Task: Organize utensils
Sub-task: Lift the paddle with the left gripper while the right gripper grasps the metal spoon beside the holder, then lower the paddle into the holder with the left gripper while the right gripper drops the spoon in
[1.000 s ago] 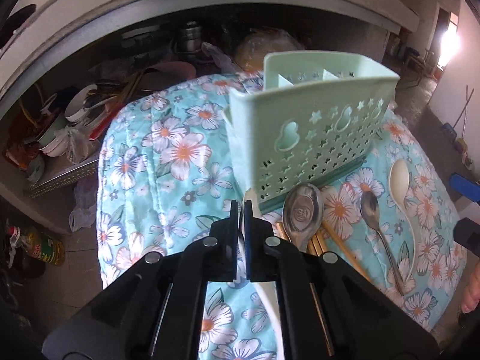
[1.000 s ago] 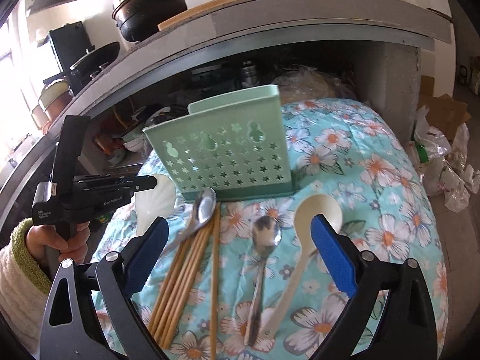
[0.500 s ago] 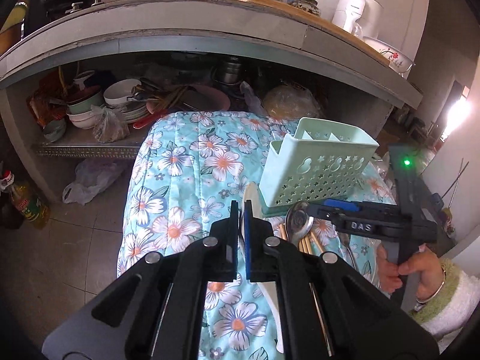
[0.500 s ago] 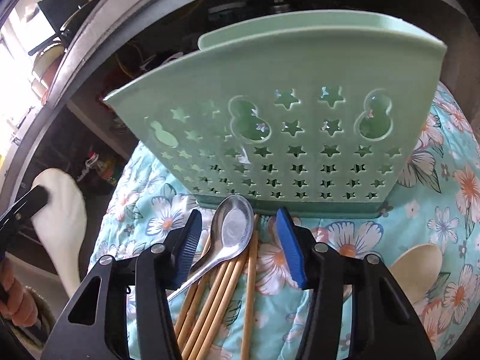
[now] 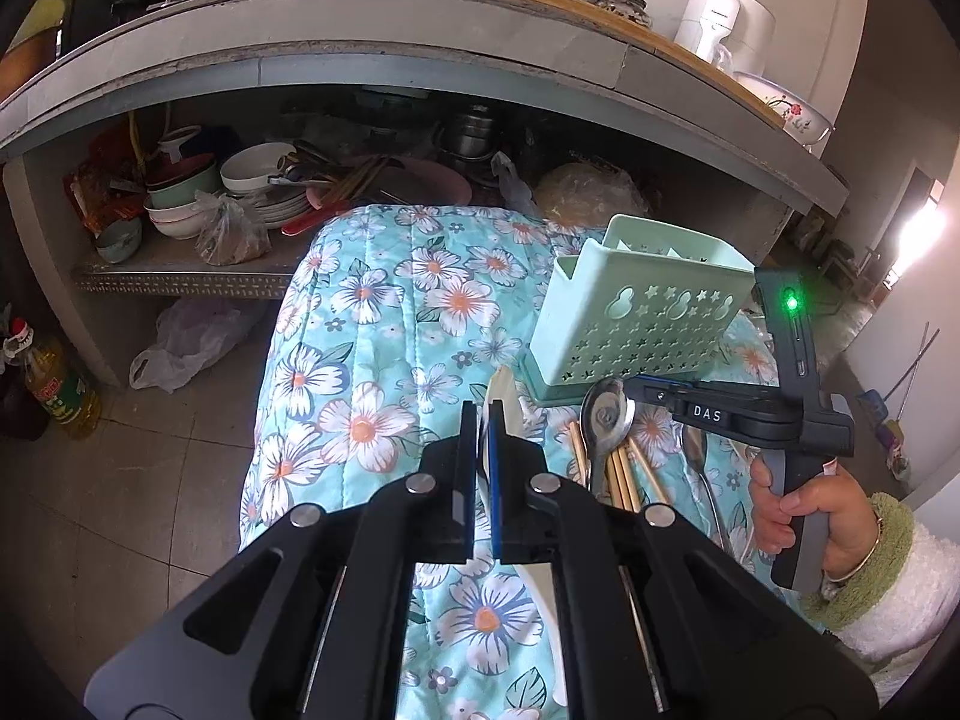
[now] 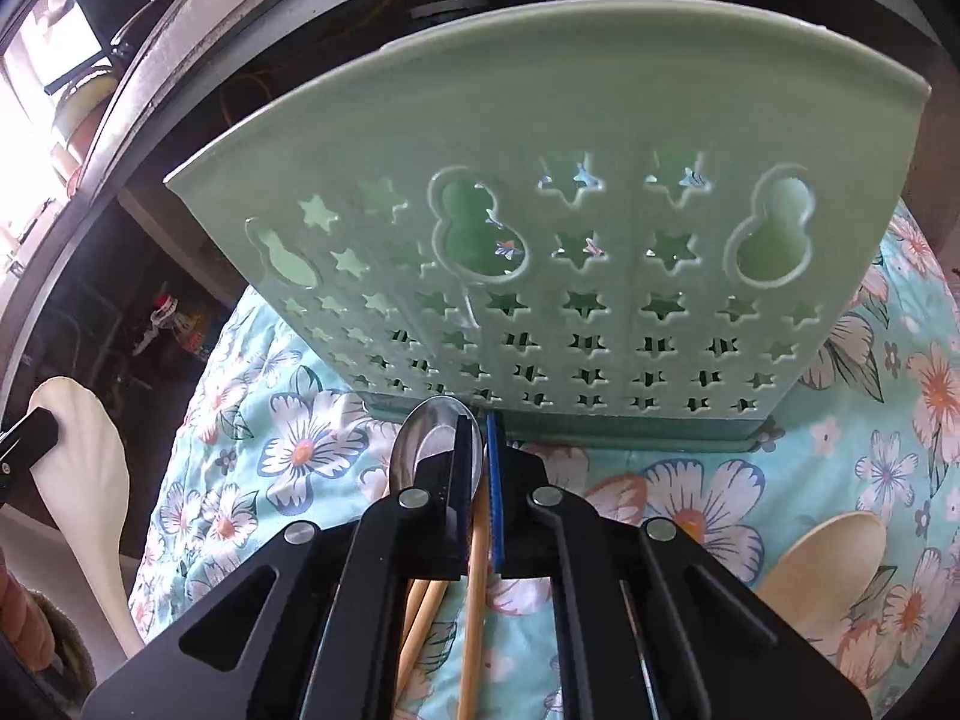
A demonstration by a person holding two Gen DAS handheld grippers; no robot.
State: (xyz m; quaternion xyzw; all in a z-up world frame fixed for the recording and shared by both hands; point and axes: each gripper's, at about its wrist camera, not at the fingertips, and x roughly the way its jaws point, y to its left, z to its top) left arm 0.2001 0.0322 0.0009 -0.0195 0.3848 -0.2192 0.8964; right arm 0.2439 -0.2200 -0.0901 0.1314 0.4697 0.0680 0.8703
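Observation:
A mint-green perforated utensil caddy [image 5: 642, 312] [image 6: 540, 240] stands on the floral cloth [image 5: 384, 324]. In front of it lie wooden chopsticks [image 5: 624, 474] [image 6: 474, 588], a metal spoon [image 5: 606, 414] [image 6: 429, 438], a second metal spoon [image 5: 699, 456] and a cream ladle [image 6: 822, 558]. My right gripper [image 6: 478, 426] [image 5: 630, 387] points down at the caddy's base, its jaws shut on the edge of the first spoon's bowl. My left gripper [image 5: 480, 414] is shut on a white rice paddle [image 6: 78, 480] [image 5: 504, 390], held off the cloth left of the caddy.
Behind the cloth-covered table a concrete counter [image 5: 420, 30] overhangs a shelf crowded with bowls and plates [image 5: 252, 180]. An oil bottle [image 5: 54, 390] and a plastic bag [image 5: 186, 342] sit on the tiled floor at left. A person's hand and green cuff [image 5: 840, 516] hold the right gripper.
My right gripper dropped close to the caddy's base and shut on the spoon's bowl. My left gripper drew back and up from the caddy with the paddle still in it.

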